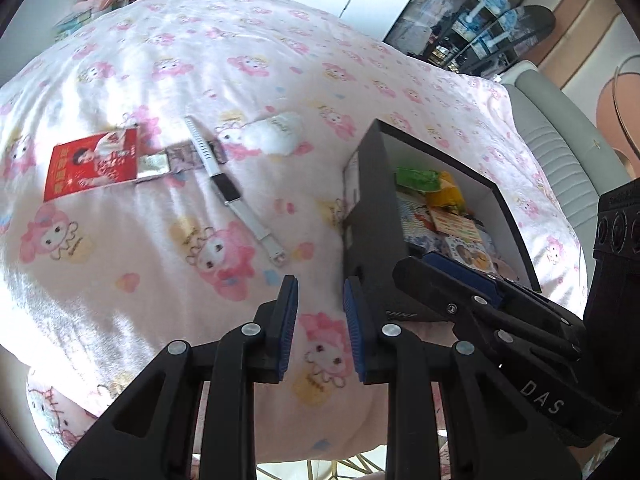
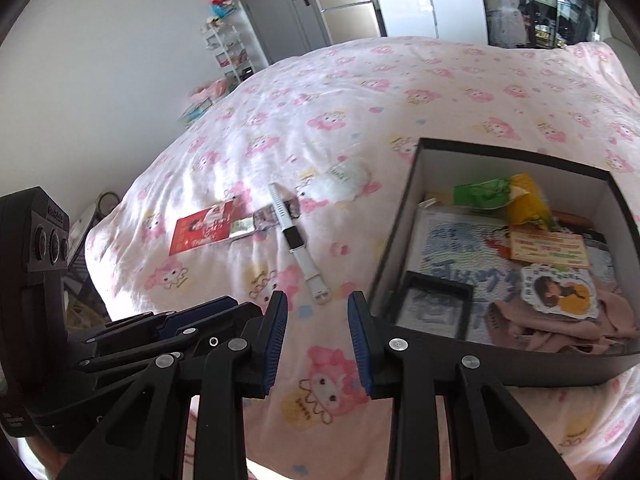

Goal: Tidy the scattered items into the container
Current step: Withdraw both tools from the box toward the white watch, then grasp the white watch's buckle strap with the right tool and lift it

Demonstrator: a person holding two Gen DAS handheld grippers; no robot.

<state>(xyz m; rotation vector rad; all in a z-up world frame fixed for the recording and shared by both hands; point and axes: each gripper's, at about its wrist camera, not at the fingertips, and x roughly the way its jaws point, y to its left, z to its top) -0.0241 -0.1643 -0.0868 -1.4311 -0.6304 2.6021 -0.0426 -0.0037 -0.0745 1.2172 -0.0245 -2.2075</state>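
A black box [image 1: 370, 216] [image 2: 400, 240] with a white inside stands on the bed and holds several packets, cards and a pink cloth. A white smartwatch [image 1: 230, 184] [image 2: 296, 240] lies left of it. Farther left lie a red card [image 1: 94, 162] [image 2: 202, 229], a silver packet [image 1: 152, 166] [image 2: 242, 227] and a small dark packet [image 1: 184, 156] [image 2: 266, 216]. A white fluffy item [image 1: 276, 132] [image 2: 340, 184] lies behind the watch. My left gripper [image 1: 320, 292] is open and empty, near the box's left wall. My right gripper [image 2: 318, 304] is open and empty, just short of the watch strap's end.
The bed has a pink cartoon-print cover [image 1: 200, 60] [image 2: 400, 92]. A grey headboard [image 1: 560, 152] is at the right. A white shelf rack [image 2: 228, 52] and a grey door [image 2: 280, 4] stand beyond the bed. The other gripper shows in each view [image 1: 500, 300] [image 2: 160, 328].
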